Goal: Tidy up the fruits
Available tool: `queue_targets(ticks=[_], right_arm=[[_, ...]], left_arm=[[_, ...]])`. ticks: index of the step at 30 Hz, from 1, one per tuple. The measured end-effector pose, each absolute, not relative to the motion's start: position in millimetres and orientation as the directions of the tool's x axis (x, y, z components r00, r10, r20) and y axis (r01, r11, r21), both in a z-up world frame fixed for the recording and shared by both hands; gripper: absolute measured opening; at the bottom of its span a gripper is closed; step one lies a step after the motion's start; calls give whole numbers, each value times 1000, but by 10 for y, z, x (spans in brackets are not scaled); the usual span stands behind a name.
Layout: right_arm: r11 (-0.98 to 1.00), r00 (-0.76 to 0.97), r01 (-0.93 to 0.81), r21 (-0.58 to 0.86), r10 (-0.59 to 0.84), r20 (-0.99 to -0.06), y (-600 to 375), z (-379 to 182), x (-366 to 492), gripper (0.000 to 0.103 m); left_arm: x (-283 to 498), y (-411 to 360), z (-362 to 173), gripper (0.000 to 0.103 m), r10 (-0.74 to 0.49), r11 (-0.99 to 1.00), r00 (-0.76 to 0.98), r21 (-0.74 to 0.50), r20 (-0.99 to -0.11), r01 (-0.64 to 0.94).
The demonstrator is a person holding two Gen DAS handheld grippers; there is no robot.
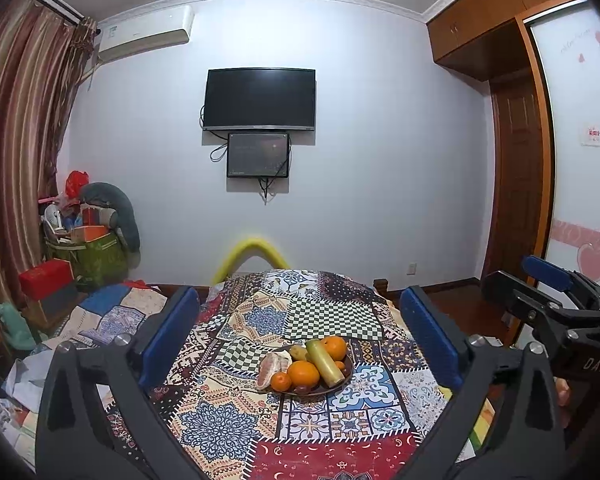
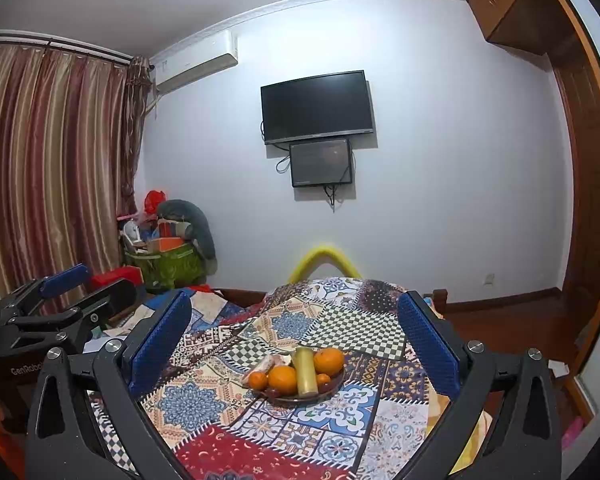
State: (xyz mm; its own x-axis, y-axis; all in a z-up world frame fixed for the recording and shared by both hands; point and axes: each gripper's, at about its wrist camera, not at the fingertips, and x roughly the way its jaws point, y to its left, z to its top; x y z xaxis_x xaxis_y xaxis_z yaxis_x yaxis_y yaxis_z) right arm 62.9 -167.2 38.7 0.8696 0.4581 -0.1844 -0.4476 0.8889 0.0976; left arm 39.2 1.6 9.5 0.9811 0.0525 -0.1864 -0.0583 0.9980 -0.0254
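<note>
Writing is being shown on the gripper bodies only: "DAS" is being read on the right gripper [image 1: 556,280] where it is poking into the left wrist view, and "GenRobo", cut off by the near finger, on the left gripper [image 2: 66,280] in the right wrist view. A logo under the TV [image 1: 259,98] is too small to be read, as is the red-and-white sticker [image 1: 593,135] on the wardrobe door w/ pink hearts. Both grippers are being held wide apart w/ nothing between the blue pads [image 1: 168,336] – the left gripper [image 1: 300,336] and right gripper [image 2: 296,340] are each hovering short of the plate [image 1: 342,385], not touching it. The plate is sitting near the middle of the patchwork cloth [image 1: 216,424], and fruit is being piled on it: a big orange [image 1: 303,373] at front, another orange [image 1: 335,348] at back right, a small mandarin [image 1: 281,381] at front left, a peeled pomelo piece [image 1: 269,367] on the left, and a long yellow-green stick [image 1: 325,362] – sugarcane perhaps, hard to tell – lying across the pile. A brownish fruit [image 1: 298,353] behind and dark small ones at the front rim are being half hidden. Cloth edges are being cut off by the fingers; clutter by the curtain [image 1: 16,152] is being blurred.
</note>
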Motion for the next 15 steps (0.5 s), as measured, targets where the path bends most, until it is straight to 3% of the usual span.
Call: queue_targets(ticks=[15], right_arm=[[890,870,-446,97,456,-184,-1674,408,610,103]], left_arm=[[404,42,99,102,55,997,982,-40,-182,-64]])
